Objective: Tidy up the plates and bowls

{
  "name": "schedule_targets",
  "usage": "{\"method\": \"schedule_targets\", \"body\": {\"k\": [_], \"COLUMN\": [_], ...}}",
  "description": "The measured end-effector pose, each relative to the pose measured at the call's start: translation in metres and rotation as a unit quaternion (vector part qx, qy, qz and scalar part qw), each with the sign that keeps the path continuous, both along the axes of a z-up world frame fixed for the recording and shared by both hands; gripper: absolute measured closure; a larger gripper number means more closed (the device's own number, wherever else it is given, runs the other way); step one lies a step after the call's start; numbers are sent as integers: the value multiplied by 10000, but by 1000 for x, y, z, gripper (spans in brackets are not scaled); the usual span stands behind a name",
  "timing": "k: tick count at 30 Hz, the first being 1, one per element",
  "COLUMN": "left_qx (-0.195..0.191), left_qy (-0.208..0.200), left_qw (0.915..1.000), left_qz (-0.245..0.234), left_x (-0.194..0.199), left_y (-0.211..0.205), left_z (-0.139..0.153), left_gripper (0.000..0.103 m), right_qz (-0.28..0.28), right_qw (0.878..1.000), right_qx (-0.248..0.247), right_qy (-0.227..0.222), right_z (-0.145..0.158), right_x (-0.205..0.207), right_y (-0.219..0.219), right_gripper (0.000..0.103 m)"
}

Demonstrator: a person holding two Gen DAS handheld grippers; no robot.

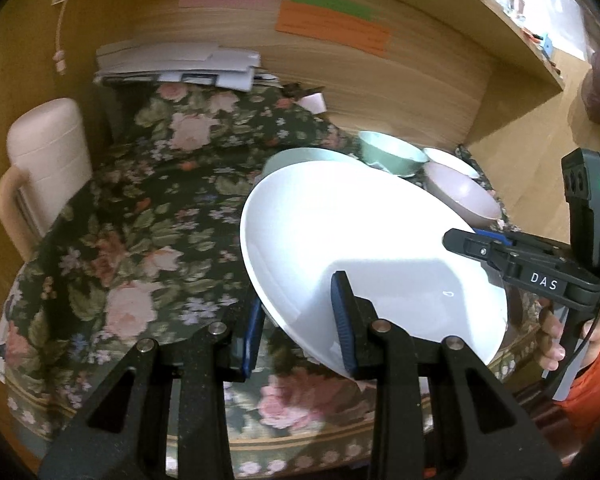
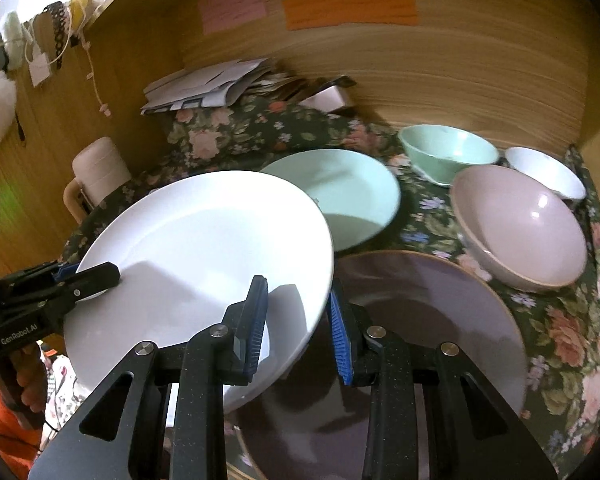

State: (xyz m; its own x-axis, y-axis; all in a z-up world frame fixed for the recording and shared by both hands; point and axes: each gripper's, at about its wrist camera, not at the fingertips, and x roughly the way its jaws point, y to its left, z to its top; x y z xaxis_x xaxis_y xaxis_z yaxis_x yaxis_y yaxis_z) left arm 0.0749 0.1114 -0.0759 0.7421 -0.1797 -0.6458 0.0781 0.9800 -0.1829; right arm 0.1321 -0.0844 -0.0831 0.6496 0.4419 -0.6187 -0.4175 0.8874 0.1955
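A large white plate (image 1: 360,232) (image 2: 204,232) is lifted and tilted above the floral cloth, held by both grippers. My left gripper (image 1: 300,312) is shut on its near-left rim, and shows in the right wrist view as the black left gripper (image 2: 100,272). My right gripper (image 2: 298,292) is shut on the opposite rim, and appears at the plate's right edge as the right gripper (image 1: 468,240). Behind the white plate lies a pale green plate (image 2: 348,192). Under my right gripper lies a mauve plate (image 2: 440,320). A green bowl (image 2: 448,152), a pink bowl (image 2: 528,228) and a white bowl (image 2: 548,172) stand at the back right.
A floral cloth (image 1: 140,240) covers the surface inside a wooden alcove. A cream jug (image 1: 48,152) stands at the left. A stack of papers (image 1: 180,64) lies against the back wall. Coloured notes (image 2: 348,4) are stuck on the wall. A hand in an orange sleeve (image 1: 596,380) grips the right tool.
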Motion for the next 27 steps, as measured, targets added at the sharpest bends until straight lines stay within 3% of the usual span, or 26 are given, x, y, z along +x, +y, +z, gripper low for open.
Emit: {"method": "schedule_targets", "body": {"k": [27], "left_qx": [-41], "left_qy": [443], "left_qw": [9973], "left_qz": [-580], "left_x": [25], "left_y": [-94], "left_z": [-27], "left_gripper": [70], "right_qz": [-564], "right_qw": [9978], "right_qx": [183], "right_qy": [286], "right_z": [-31], "right_x": [-14], "right_y": [-99], "right_gripper": [75]}}
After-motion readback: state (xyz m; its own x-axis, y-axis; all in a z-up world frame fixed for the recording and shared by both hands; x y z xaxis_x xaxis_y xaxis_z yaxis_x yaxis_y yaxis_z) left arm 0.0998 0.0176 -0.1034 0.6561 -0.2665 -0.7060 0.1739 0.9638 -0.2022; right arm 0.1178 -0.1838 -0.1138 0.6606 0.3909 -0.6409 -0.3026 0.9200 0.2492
